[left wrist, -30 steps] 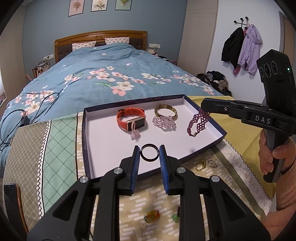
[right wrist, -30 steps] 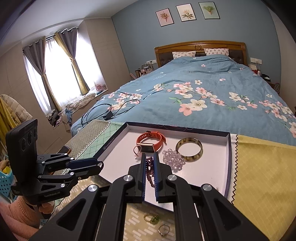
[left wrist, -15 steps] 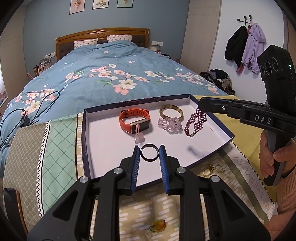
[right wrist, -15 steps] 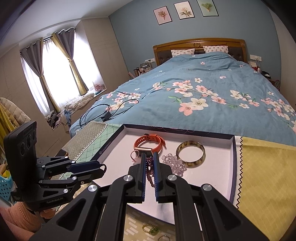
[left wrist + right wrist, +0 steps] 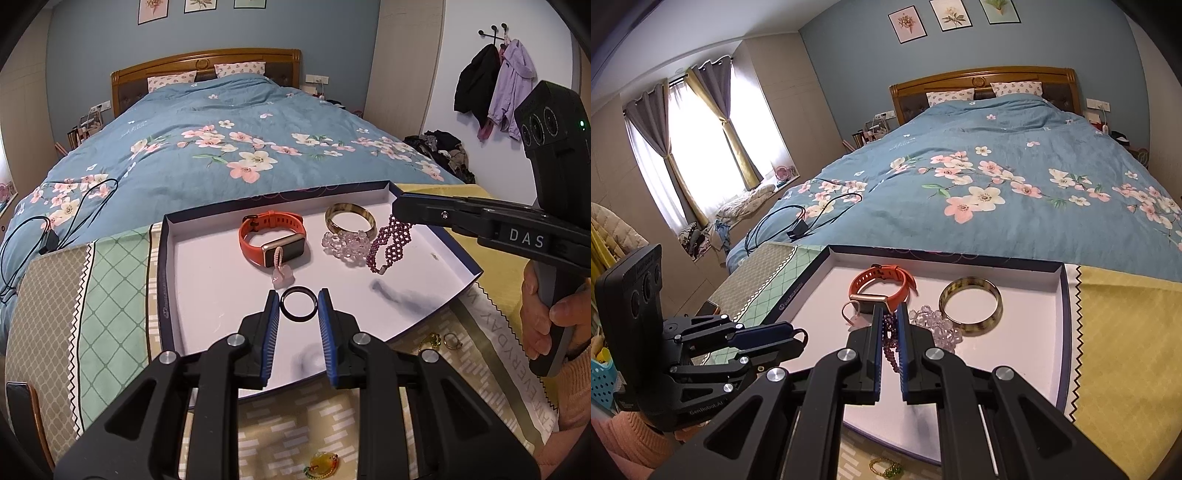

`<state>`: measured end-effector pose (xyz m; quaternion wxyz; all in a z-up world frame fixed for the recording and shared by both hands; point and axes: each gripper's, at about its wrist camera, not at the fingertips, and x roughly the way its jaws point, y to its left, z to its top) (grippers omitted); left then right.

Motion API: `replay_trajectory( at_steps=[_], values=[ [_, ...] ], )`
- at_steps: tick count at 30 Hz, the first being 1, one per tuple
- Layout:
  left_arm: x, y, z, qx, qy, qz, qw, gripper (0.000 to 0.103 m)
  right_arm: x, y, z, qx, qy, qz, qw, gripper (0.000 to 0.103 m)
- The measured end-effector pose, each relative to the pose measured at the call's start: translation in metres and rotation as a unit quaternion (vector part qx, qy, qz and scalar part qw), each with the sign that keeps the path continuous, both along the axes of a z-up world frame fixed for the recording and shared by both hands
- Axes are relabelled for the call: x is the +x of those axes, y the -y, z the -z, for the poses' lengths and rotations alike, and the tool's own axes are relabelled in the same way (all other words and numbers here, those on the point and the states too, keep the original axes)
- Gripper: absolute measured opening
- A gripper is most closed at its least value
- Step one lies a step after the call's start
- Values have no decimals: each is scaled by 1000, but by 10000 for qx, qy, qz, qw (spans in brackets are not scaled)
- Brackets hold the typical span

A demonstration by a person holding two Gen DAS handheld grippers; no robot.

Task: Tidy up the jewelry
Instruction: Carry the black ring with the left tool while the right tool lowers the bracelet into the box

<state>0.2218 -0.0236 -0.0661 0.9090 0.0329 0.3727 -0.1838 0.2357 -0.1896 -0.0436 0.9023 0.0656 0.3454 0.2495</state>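
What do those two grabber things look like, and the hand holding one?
Both are black plastic. The left gripper and right gripper have blue ribbed pads, silver bolts and a camera block. The right one reads "DAS". The right hand wears a peach sleeve.

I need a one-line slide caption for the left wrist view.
Left gripper holds a black ring above the tray; right gripper holds a purple bracelet.

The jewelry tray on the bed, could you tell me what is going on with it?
A person with two handheld grippers is sorting jewelry into the tray. The left gripper holds a black ring above it; the right gripper holds a purple beaded bracelet. An orange watch, bangle and clear bracelet lie inside.
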Motion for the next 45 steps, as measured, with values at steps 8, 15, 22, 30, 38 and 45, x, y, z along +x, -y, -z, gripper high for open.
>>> replay_trajectory(
  at_steps=[8, 15, 22, 30, 38, 45],
  values=[
    [8, 4, 7, 22, -96, -2, 10000, 22, 7, -3, 8, 73, -118, 7, 9999, 6],
    [19, 4, 14, 5, -218, -44, 9998, 22, 13, -5, 11, 134, -204, -4, 9997, 6],
    [33, 5, 22, -8, -363, -120, 9993, 22, 18, -3, 15, 132, -284, 58, 9995, 6],
    [45, 13, 35, 44, -524, -181, 9985, 22, 23, 9, 26, 21, -496, 254, 9984, 6],
    [54, 18, 45, 28, -645, -192, 9977, 22, 26, 17, 37, -111, -630, 436, 9970, 8],
    [56, 19, 45, -23, -625, -186, 9979, 22, 30, 21, 42, -135, -727, 567, 9957, 13]
  ],
)
